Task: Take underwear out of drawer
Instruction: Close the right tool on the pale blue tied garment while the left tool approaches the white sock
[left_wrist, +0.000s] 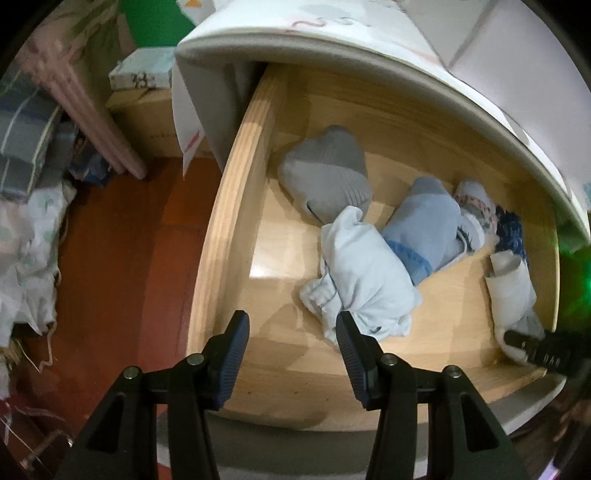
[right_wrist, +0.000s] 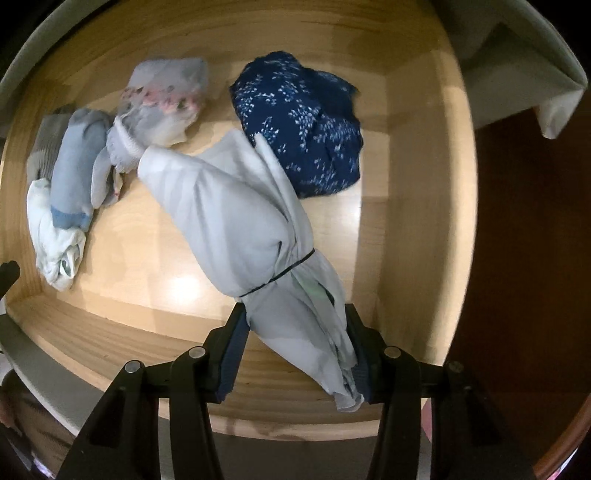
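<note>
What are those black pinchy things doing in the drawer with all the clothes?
A person is using two hand-held grippers to take underwear out of the open wooden drawer. The right gripper has its fingers around the end of a pale grey rolled bundle. The left gripper is open and empty, hovering near a white crumpled piece. Other rolled clothes, including a dark blue speckled one, lie in the drawer.

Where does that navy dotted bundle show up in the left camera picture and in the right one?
Left wrist view: navy dotted bundle at the far right, mostly hidden behind other clothes.
Right wrist view: navy dotted bundle, upper centre, in full view.
Shared landmark: the blue sock roll.
</note>
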